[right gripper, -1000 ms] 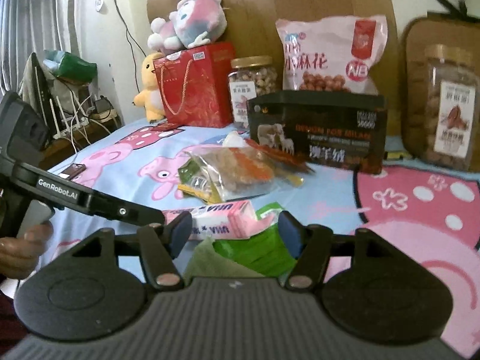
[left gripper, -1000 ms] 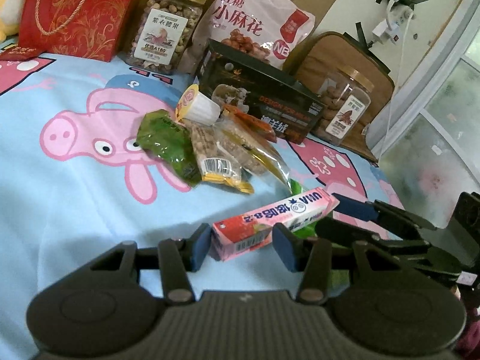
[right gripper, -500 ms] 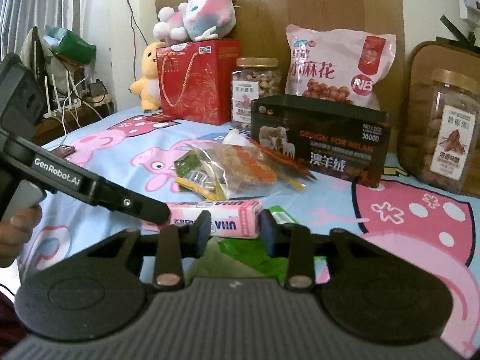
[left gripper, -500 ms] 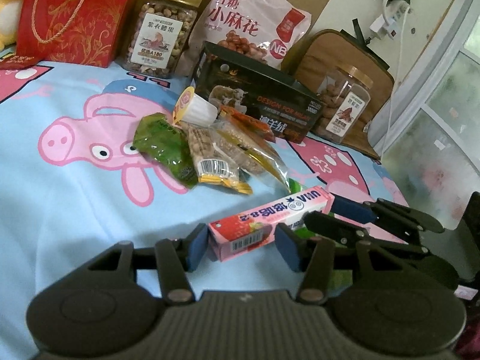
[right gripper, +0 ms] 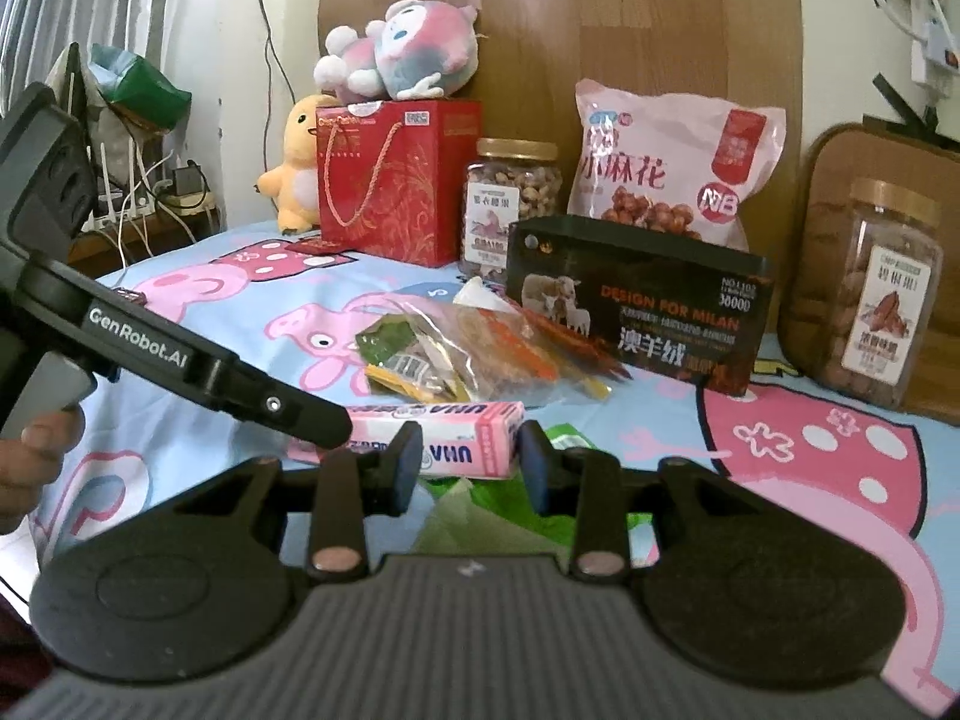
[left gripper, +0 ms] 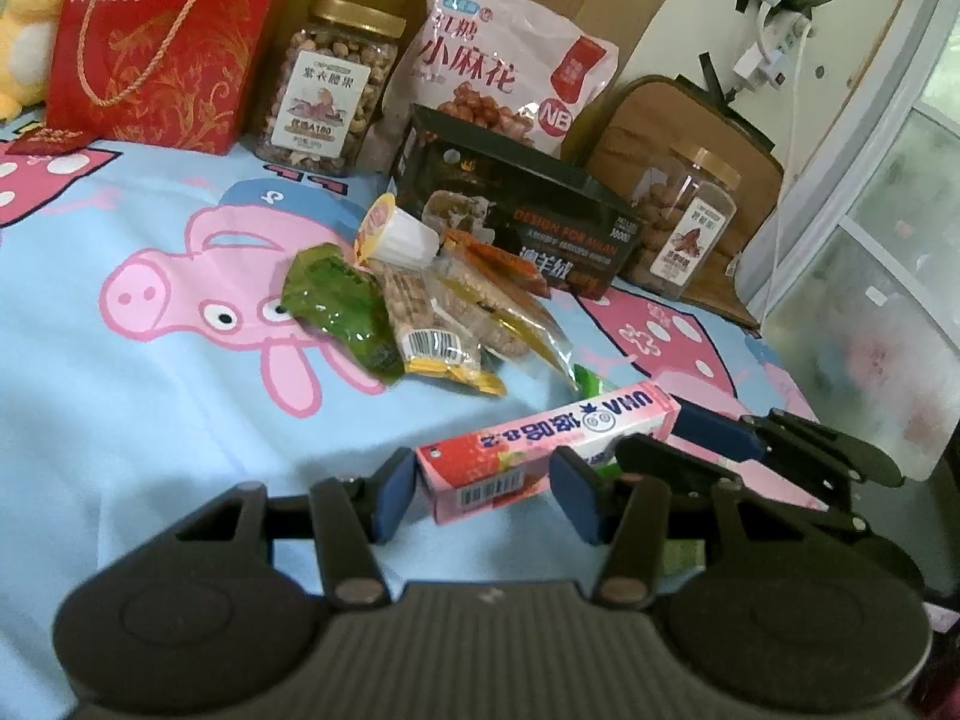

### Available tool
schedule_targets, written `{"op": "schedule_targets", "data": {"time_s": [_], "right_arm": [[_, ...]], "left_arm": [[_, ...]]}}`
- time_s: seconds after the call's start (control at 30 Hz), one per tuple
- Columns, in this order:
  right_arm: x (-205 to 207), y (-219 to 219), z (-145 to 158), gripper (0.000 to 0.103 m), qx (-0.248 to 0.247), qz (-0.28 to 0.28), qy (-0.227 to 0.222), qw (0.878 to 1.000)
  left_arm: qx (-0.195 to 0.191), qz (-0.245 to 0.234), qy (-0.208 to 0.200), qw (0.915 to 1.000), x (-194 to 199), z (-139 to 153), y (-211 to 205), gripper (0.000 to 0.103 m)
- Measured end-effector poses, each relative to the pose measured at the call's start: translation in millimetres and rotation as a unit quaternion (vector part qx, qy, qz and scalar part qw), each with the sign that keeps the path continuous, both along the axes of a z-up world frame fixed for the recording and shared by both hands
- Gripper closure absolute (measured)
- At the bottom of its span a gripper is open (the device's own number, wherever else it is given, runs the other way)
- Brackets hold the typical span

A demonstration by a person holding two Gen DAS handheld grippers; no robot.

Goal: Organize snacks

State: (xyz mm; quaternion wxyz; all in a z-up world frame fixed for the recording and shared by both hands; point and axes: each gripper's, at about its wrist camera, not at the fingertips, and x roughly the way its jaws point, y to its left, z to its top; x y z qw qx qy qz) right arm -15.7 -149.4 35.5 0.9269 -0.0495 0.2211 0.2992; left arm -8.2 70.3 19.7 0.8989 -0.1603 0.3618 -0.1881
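A long pink candy box point(left gripper: 540, 438) hangs level just above the bedsheet, held at both ends. My left gripper point(left gripper: 483, 489) is shut on its near end, a blue pad on each side. In the right wrist view, my right gripper point(right gripper: 471, 465) is shut on the other end of the pink candy box point(right gripper: 474, 447). The left gripper's black finger point(right gripper: 270, 402) reaches in from the left, with a person's hand point(right gripper: 36, 456) behind it. A green packet point(right gripper: 528, 516) lies under the box.
A pile of small snack packets point(left gripper: 432, 312) and a jelly cup point(left gripper: 396, 234) lie mid-sheet. Behind stand a black box point(left gripper: 516, 222), two nut jars point(left gripper: 330, 90) point(left gripper: 684, 222), a pink snack bag point(left gripper: 510, 72), a red gift bag point(left gripper: 162, 36) and plush toys point(right gripper: 402, 54).
The right gripper's jaws have narrowed and closed on the far end of the pink box. The left gripper has kept its hold, and the box sits slightly higher above the green packet.
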Motion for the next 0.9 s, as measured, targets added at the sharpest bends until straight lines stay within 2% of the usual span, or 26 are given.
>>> {"op": "schedule_targets", "data": {"time_s": [0.4, 0.6, 0.73, 0.9], "right_arm": [[-27.8, 10.6, 2.5, 0.065, -0.004, -0.030, -0.021, 0.999], [-48.4, 15.5, -1.8, 0.065, -0.001, -0.039, -0.023, 0.999], [-66.9, 20.7, -1.4, 0.065, -0.006, -0.039, -0.035, 0.999], [-84.3, 20.9, 3.6, 0.065, -0.007, -0.044, -0.050, 0.998]], "left_arm": [[-0.003, -0.009, -0.016, 0.9998, -18.1, 6.7, 5.5, 0.053], [0.018, -0.006, -0.029, 0.9994, -41.0, 10.2, 5.3, 0.054], [0.014, -0.002, -0.030, 0.9995, -53.7, 11.0, 8.8, 0.054], [0.018, -0.002, -0.051, 0.9985, -73.9, 18.4, 6.1, 0.054]]}}
